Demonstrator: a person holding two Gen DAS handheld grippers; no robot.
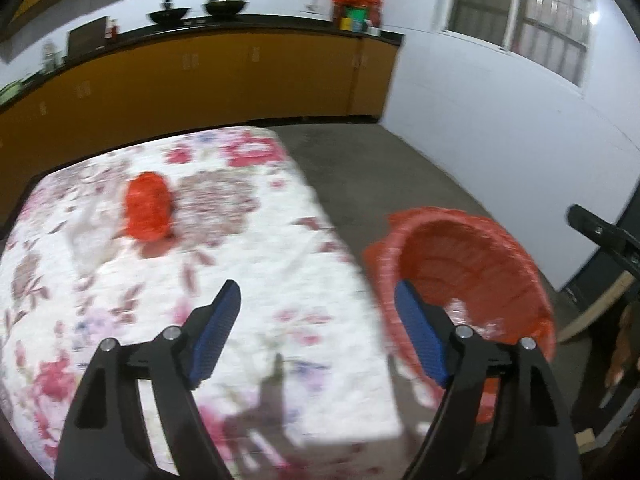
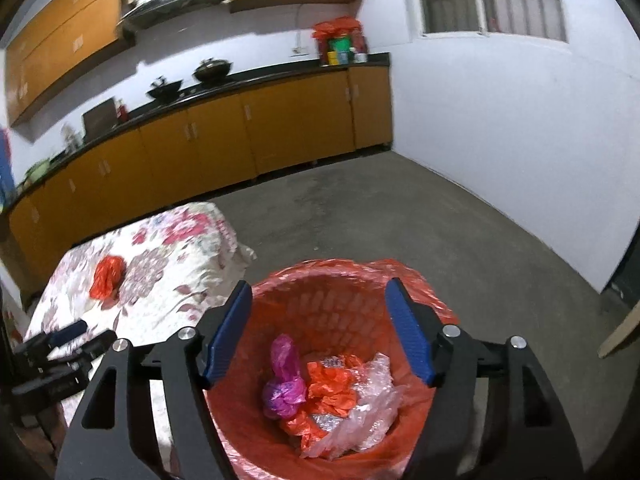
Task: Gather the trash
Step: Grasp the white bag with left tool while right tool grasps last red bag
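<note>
A crumpled red plastic bag [image 1: 146, 205] lies on the floral tablecloth [image 1: 240, 264]; it also shows in the right wrist view [image 2: 107, 277]. A red-lined waste basket [image 1: 472, 280] stands on the floor just right of the table. In the right wrist view the basket [image 2: 340, 300] holds a purple bag [image 2: 282, 384], an orange bag [image 2: 330, 392] and clear plastic [image 2: 368, 404]. My left gripper [image 1: 318, 332] is open and empty above the table's near right part. My right gripper [image 2: 318, 332] is open and empty directly above the basket.
Orange kitchen cabinets [image 2: 240, 132] with a dark counter and woks run along the back wall. A white wall [image 2: 520, 160] bounds the grey concrete floor [image 2: 400, 220] on the right. A wooden board [image 2: 618, 332] leans at the right edge.
</note>
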